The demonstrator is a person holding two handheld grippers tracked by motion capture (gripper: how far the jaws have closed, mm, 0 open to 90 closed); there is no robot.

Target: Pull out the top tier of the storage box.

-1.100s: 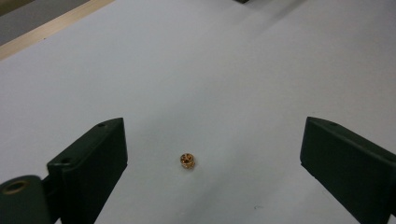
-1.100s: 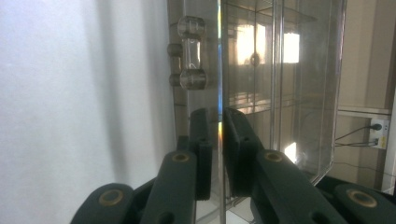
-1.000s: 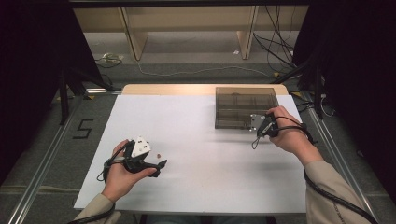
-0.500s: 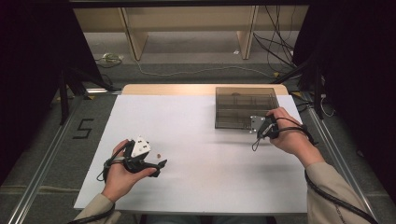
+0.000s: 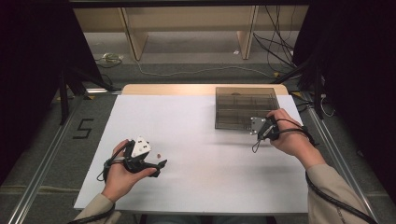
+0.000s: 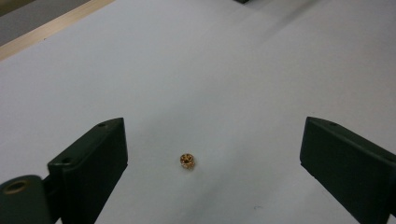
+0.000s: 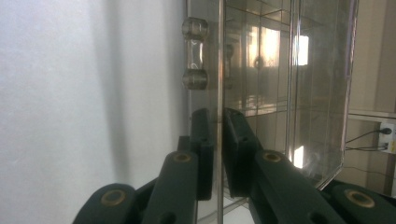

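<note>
White table (image 5: 210, 186), cables (image 5: 275, 51) and wooden shelf legs (image 5: 133, 39) behind.

one brass nut (image 6: 187, 161), one clear box (image 5: 246, 108)

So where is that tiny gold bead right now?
The tiny gold bead lies on the white table, between the open jaws of the left tool. In the high view it sits at the near left, just right of that tool, far from the clear box.

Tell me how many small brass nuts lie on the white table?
1. The brass nut lies on the white table between the open jaws of the left gripper. More may be hidden in the smoky compartment box, whose lid the right gripper pinches.
</note>
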